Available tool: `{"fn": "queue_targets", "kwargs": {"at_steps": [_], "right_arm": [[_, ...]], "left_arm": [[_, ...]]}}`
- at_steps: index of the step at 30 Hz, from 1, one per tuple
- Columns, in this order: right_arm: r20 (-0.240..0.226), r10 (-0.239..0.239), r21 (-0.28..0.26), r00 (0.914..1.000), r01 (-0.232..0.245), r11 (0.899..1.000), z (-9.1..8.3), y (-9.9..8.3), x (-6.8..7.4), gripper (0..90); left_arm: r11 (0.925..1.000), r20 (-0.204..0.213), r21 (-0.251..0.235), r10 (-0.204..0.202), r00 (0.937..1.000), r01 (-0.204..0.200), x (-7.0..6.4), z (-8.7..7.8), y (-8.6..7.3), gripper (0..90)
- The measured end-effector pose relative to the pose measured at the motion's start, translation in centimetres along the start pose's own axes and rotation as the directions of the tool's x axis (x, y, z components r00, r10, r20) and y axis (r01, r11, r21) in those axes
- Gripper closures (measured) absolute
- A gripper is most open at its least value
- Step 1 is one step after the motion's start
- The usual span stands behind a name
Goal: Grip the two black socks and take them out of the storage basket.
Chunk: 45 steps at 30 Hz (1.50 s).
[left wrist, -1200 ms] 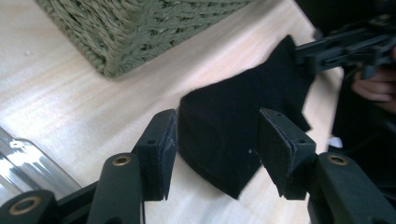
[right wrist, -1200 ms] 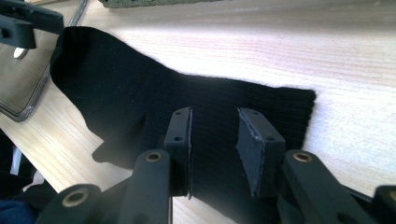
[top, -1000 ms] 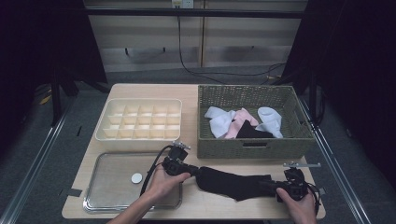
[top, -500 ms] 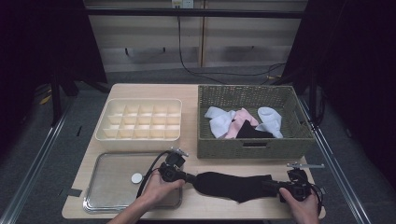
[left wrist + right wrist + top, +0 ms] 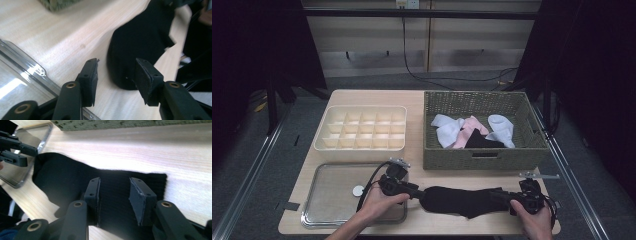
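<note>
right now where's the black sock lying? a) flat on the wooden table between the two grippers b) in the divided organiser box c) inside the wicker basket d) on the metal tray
a: the black sock lies stretched on the bare table, in front of the basket, with the left gripper at one end and the right gripper at the other.

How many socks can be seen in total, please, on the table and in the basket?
5: one black sock flat on the table between the two grippers; two white, one pink and one black in the wicker basket. More may lie hidden underneath.
</note>
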State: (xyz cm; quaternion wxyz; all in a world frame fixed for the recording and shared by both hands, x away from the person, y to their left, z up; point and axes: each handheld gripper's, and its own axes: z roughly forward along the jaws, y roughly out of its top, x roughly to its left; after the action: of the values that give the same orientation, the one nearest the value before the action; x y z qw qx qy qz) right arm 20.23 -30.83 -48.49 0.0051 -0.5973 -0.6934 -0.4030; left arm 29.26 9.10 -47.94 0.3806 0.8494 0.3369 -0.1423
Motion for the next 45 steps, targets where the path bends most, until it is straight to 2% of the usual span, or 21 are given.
{"fn": "queue_targets", "kwargs": {"at_steps": [1, 2, 3, 5, 6, 11, 13, 14, 18, 19, 25, 26, 30, 34, 38, 43, 45], "right_arm": [[0.000, 0.000, 0.000, 1.0000, 0.000, 1.000, 0.0, 0.0, 0.0, 60.8], [-0.009, 0.004, -0.003, 0.9999, -0.004, 1.000, 0.0, 0.1, 0.1, 60.4], [-0.009, 0.004, -0.003, 0.9999, -0.004, 1.000, 0.0, 0.1, 0.1, 60.4], [-0.007, 0.000, 0.000, 1.0000, 0.000, 1.000, 0.1, 0.2, 0.1, 60.2], [-0.011, -0.001, -0.003, 0.9999, 0.001, 1.000, 0.1, 0.2, 0.3, 59.8], [-0.015, -0.008, -0.017, 0.9999, 0.008, 1.000, 0.0, 0.6, 0.7, 58.0], [-0.016, -0.008, -0.019, 0.9998, 0.007, 1.000, 0.0, 0.7, 0.8, 57.3], [-0.017, -0.009, -0.022, 0.9998, 0.008, 1.000, 0.0, 0.8, 0.9, 54.8], [-0.025, -0.016, -0.028, 0.9995, 0.016, 0.999, 0.0, 1.2, 1.4, 52.2], [-0.027, -0.023, -0.031, 0.9994, 0.023, 0.999, -0.1, 1.3, 1.5, 51.4], [-0.041, -0.036, -0.037, 0.9985, 0.034, 0.999, -0.2, 1.7, 1.9, 48.3], [-0.044, -0.034, -0.042, 0.9984, 0.033, 0.999, -0.3, 1.8, 2.1, 46.5], [-0.055, -0.046, -0.044, 0.9974, 0.044, 0.998, -0.5, 2.0, 2.5, 45.9], [-0.064, -0.050, -0.060, 0.9967, 0.046, 0.997, -1.1, 2.8, 3.0, 45.9], [-0.064, -0.066, -0.072, 0.9957, 0.062, 0.996, -1.6, 3.7, 3.5, 46.4], [-0.067, -0.084, -0.076, 0.9942, 0.078, 0.994, -1.6, 4.7, 4.0, 47.0], [-0.074, -0.098, -0.075, 0.9924, 0.093, 0.993, -1.8, 5.5, 4.3, 47.0]], "left_arm": [[1.0000, 0.000, 0.000, 0.000, 1.0000, 0.000, 0.0, 0.0, 0.0, 50.2], [0.9997, -0.021, -0.009, 0.022, 0.9995, -0.022, 0.1, -0.9, 0.0, 48.2], [0.9997, -0.021, -0.009, 0.022, 0.9995, -0.022, 0.1, -0.9, 0.0, 47.7], [0.9990, -0.023, -0.043, 0.010, 0.9997, -0.011, 0.3, -1.8, -0.2, 48.2], [0.9981, -0.045, -0.061, 0.007, 0.9990, -0.010, 0.4, -2.7, -0.4, 46.6], [0.9963, -0.054, -0.085, 0.008, 0.9985, -0.013, 0.5, -3.9, -1.0, 43.2], [0.9961, -0.070, -0.085, 0.015, 0.9975, -0.021, 0.6, -4.5, -1.4, 42.4], [0.9947, -0.092, -0.095, 0.031, 0.9953, -0.040, 0.6, -5.1, -1.9, 42.3], [0.9928, -0.102, -0.110, 0.037, 0.9941, -0.048, 0.7, -6.0, -2.7, 40.6], [0.9911, -0.123, -0.112, 0.058, 0.9908, -0.072, 0.6, -6.4, -3.3, 40.2], [0.9905, -0.145, -0.122, 0.046, 0.9884, -0.064, 1.2, -6.9, -4.2, 37.9], [0.9902, -0.129, -0.137, 0.009, 0.9915, -0.027, 1.7, -7.2, -4.3, 37.7], [0.9865, -0.166, -0.154, 0.030, 0.9858, -0.056, 2.1, -7.6, -4.5, 35.5], [0.9824, -0.161, -0.174, 0.040, 0.9861, -0.069, 2.4, -7.9, -4.5, 30.9], [0.9805, -0.159, -0.180, 0.049, 0.9861, -0.077, 2.4, -8.0, -4.6, 30.6], [0.9832, -0.158, -0.172, 0.034, 0.9868, -0.062, 2.7, -8.0, -4.7, 31.2], [0.9866, -0.167, -0.159, 0.012, 0.9859, -0.039, 2.9, -7.6, -5.0, 32.6]]}}
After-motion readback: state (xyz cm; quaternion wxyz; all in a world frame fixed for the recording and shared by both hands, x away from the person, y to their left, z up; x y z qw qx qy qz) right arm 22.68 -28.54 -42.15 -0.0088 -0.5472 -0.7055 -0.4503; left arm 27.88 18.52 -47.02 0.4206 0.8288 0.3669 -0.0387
